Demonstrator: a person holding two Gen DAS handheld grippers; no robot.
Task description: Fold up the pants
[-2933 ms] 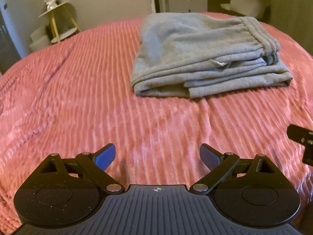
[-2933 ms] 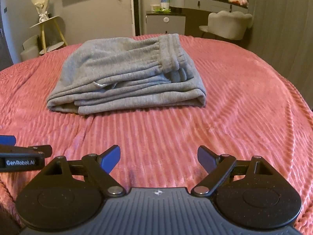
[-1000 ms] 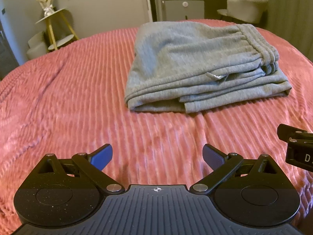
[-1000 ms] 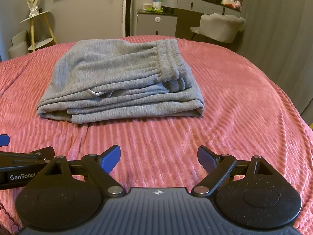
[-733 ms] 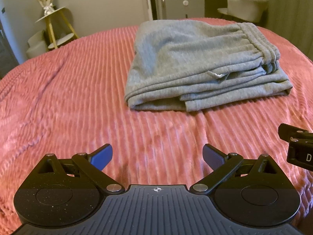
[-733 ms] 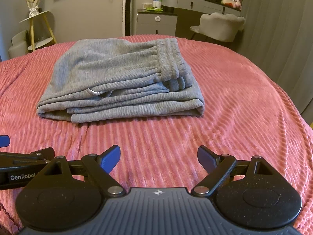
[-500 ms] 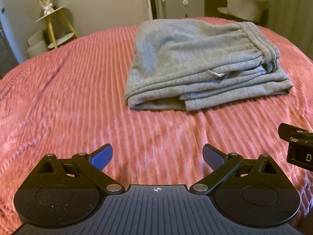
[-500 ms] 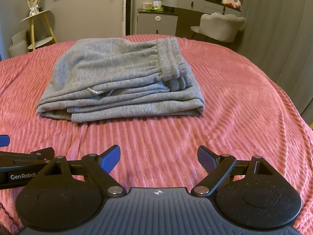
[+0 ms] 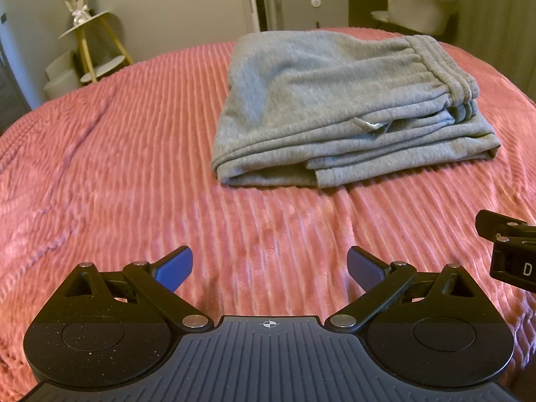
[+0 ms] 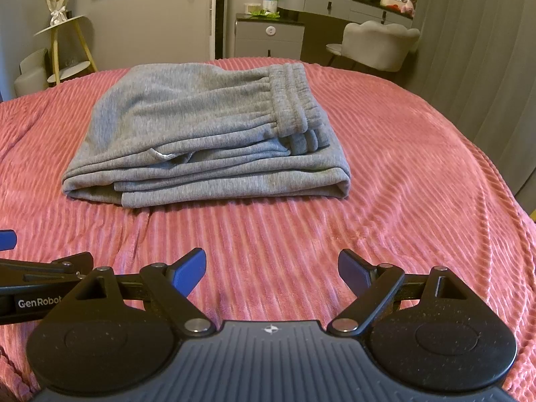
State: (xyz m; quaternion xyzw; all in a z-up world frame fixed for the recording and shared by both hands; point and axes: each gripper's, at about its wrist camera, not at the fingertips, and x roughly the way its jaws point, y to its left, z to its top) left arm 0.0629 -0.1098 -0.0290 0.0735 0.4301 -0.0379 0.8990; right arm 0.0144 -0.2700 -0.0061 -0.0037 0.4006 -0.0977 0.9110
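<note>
Grey fleece: the pants [image 10: 204,134] lie folded into a compact, layered stack on the bed [image 10: 402,174], which is covered in a pink ribbed blanket.
Where the pants sit: in the middle of the bed, ahead of both cameras; in the left wrist view the stack [image 9: 345,107] lies to the right of centre.
Stack detail: the elastic waistband [image 10: 291,97] rests on top along the right side, several folded edges show along the near side, and a small pale tag or cord end [image 10: 160,154] pokes out between the layers.
Left tongs [image 9: 269,268]: spread wide, holding nothing, hovering over bare blanket well short of the pants.
Right tongs [image 10: 271,268]: also spread wide and empty, near the blanket and apart from the stack.
Tools together: the two sit side by side, each showing at the edge of the other's view.
Done so far: judging by the layers, the legs have been brought together and folded over into a neat rectangle; the folding looks complete.
Left to do: little or nothing, it seems. At most, the slightly uneven near edges and the protruding tag could be tidied.
Room behind: a grey cabinet [image 10: 268,38], a pale upholstered chair [image 10: 378,47] and a small side stand [image 10: 63,43] are beyond the bed, none of them involved.
</note>
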